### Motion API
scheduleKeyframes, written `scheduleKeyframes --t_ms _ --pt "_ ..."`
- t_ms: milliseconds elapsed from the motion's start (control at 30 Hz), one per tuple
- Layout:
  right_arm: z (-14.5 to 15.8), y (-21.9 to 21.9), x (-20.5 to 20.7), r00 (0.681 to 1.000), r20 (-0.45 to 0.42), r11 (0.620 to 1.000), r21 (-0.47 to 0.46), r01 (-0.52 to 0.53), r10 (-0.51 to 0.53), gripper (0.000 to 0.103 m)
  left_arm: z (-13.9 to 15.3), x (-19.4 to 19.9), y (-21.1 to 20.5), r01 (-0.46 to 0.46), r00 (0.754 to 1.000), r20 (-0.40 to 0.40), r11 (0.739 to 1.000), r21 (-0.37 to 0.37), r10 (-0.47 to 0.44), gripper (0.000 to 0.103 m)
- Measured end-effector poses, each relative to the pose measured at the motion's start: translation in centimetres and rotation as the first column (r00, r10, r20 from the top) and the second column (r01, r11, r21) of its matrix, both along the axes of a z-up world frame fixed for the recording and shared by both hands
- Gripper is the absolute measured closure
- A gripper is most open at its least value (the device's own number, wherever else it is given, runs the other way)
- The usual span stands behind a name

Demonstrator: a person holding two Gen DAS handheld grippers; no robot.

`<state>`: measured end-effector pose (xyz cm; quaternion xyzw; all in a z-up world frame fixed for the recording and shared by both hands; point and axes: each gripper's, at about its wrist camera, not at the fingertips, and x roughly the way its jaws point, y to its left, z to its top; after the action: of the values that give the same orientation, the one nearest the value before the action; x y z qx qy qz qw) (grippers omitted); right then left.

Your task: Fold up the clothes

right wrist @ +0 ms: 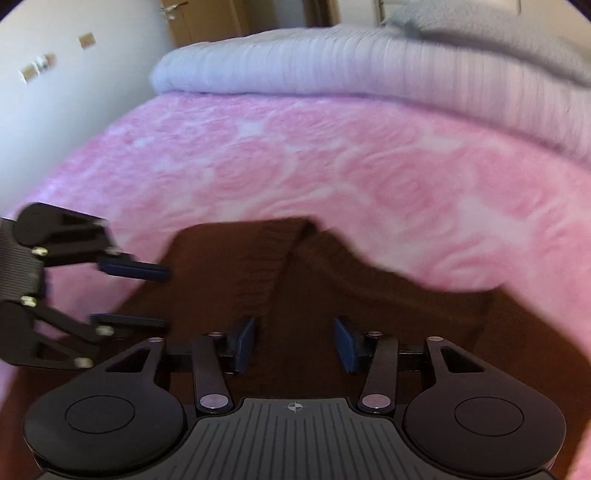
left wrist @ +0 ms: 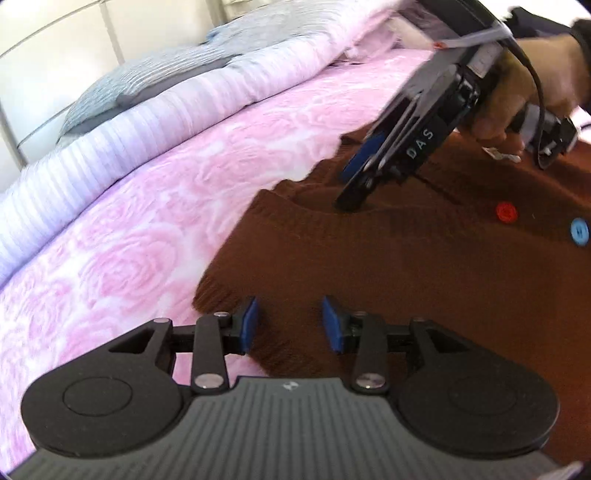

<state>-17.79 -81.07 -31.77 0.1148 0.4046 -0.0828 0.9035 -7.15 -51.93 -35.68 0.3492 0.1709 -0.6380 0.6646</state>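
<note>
A brown knitted cardigan with a red button and a blue button lies flat on the pink rose-patterned bed cover. My left gripper is open and empty, hovering over the cardigan's ribbed edge. My right gripper points down onto the cardigan further up, its tips at the fabric. In the right wrist view the right gripper is open over the brown cardigan, and the left gripper shows open at the left.
A folded lilac striped quilt and grey pillows lie along the far side of the bed. A white wall and a wooden door stand beyond the bed.
</note>
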Motion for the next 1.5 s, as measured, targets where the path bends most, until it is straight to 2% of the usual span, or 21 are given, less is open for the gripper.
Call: scheduleKeyframes --t_ms 67,167,333,367,433,567,667,733,867,933,1033,1167,1233,1267,1300,1333,1367,1500 --pt "0.5 -0.7 -1.0 0.997 -0.007 0.997 -0.014 0.073 -0.073 0.056 0.7 0.1 0.7 -0.027 1.000 0.005 1.000 0.003 0.027 0.072" --pt "3.1 0.5 -4.6 0.996 0.021 0.996 -0.016 0.084 -0.083 0.056 2.4 -0.3 3.7 -0.056 0.998 0.001 0.998 -0.008 0.056 0.071" --pt "7.0 6.1 -13.8 0.997 0.064 0.994 -0.097 0.050 -0.044 0.056 4.9 -3.0 9.2 -0.118 0.993 -0.009 0.993 -0.021 0.117 0.070" --pt "7.4 7.2 -15.6 0.996 0.065 0.991 -0.120 0.063 -0.055 0.056 5.4 -3.7 10.5 -0.135 0.990 -0.029 0.991 -0.021 0.135 0.070" --pt "8.0 9.1 -19.9 0.993 0.060 0.989 -0.109 0.103 -0.097 0.056 6.3 -5.7 13.6 -0.149 0.988 -0.055 0.989 -0.019 0.148 0.068" --pt "8.0 12.6 -28.6 0.981 0.048 0.976 -0.108 0.191 -0.187 0.056 7.0 -10.0 18.9 -0.143 0.988 -0.051 0.990 0.000 0.143 0.067" --pt "7.0 14.3 -35.0 0.956 0.023 0.953 -0.073 0.295 -0.294 0.056 6.7 -12.4 22.3 -0.161 0.978 -0.129 0.987 0.027 0.164 0.066" --pt "5.9 15.2 -39.0 0.925 0.007 0.925 -0.020 0.380 -0.380 0.056 6.3 -14.0 24.1 -0.163 0.971 -0.169 0.985 0.051 0.169 0.066" --pt "4.0 15.6 -45.7 0.840 0.028 0.826 0.204 0.526 -0.542 0.056 5.0 -15.8 26.1 -0.189 0.943 -0.260 0.977 0.102 0.209 0.065" --pt "3.1 16.2 -47.5 0.812 0.041 0.785 0.286 0.549 -0.583 0.056 3.9 -16.1 26.4 -0.219 0.919 -0.303 0.966 0.136 0.251 0.065" --pt "2.6 16.6 -48.2 0.795 0.078 0.762 0.355 0.541 -0.601 0.056 2.8 -16.1 26.8 -0.248 0.883 -0.366 0.954 0.166 0.293 0.065" --pt "2.0 16.0 -48.4 0.769 0.116 0.730 0.430 0.531 -0.628 0.056 2.6 -14.9 26.9 -0.284 0.790 -0.509 0.940 0.192 0.342 0.066" --pt "1.6 15.4 -48.4 0.756 0.129 0.714 0.462 0.527 -0.642 0.057 2.4 -14.5 26.9 -0.304 0.748 -0.554 0.931 0.204 0.366 0.067" --pt "1.4 15.2 -48.2 0.753 0.132 0.708 0.473 0.524 -0.645 0.062 2.3 -14.3 26.9 -0.313 0.732 -0.569 0.927 0.207 0.374 0.068" --pt "1.3 15.0 -48.0 0.752 0.129 0.705 0.479 0.523 -0.646 0.073 2.3 -14.2 26.8 -0.320 0.724 -0.575 0.924 0.210 0.381 0.070" --pt "1.2 14.9 -47.8 0.755 0.124 0.707 0.474 0.525 -0.644 0.080 2.3 -14.2 26.6 -0.324 0.724 -0.570 0.922 0.213 0.387 0.085" --pt "1.2 14.8 -47.6 0.758 0.118 0.710 0.468 0.527 -0.641 0.093 2.4 -14.2 26.5 -0.328 0.726 -0.566 0.920 0.215 0.391 0.096" --pt "2.2 15.1 -47.1 0.775 0.107 0.755 0.342 0.560 -0.623 0.098 3.8 -14.5 27.4 -0.344 0.750 -0.535 0.920 0.185 0.388 0.099"
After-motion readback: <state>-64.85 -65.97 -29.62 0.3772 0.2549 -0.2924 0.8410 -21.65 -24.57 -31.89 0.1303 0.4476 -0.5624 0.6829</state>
